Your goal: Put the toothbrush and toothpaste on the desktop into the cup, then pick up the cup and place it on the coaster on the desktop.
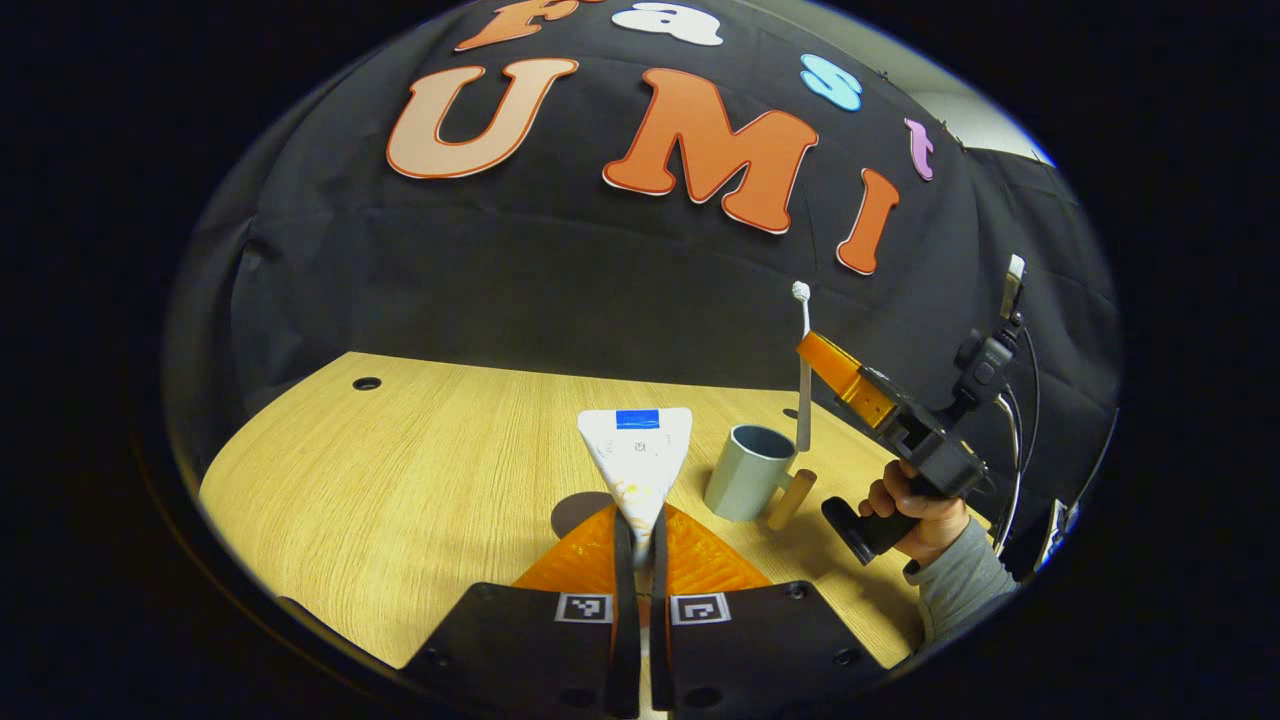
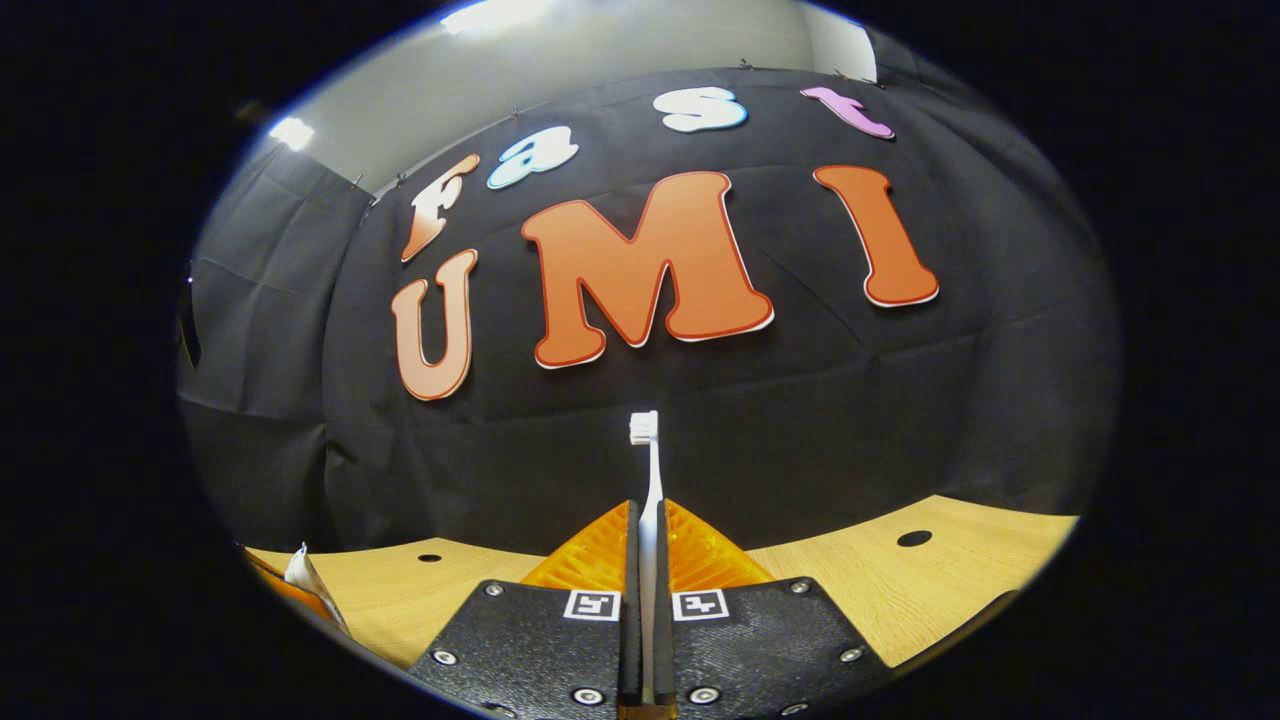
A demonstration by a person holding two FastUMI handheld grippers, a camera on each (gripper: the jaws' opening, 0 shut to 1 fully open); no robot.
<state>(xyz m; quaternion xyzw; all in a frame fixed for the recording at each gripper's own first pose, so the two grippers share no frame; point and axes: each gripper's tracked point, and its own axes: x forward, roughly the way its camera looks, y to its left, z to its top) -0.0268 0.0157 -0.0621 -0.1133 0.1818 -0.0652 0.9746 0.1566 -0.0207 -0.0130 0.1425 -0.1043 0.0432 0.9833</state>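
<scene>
Both jaws: clamped tight.
Left gripper [image 1: 641, 520]: pinching toothpaste [image 1: 637, 455], just left of cup [image 1: 748, 472].
Right gripper [image 2: 647, 545]: squeezing toothbrush [image 2: 650, 480], upright above cup's rim.
Desktop [image 1: 400, 480]: open room left of cup.

**Toothbrush and toothpaste aloft, cup on the desk**

The white, flat-ended toothpaste tube [image 1: 638, 455] with a blue patch near its wide crimped end stands upright, its narrow lower part pinched between the left gripper [image 1: 640, 535]'s fingers. The slim white toothbrush [image 2: 650, 500] points straight up, bristle head on top, its handle clamped in the right gripper [image 2: 646, 560]. In the left gripper view it hangs upright just above and behind the pale grey-blue ceramic cup [image 1: 748, 472], which stands upright and empty-looking on the light wooden desktop [image 1: 400, 500], its wooden handle toward the right.
</scene>
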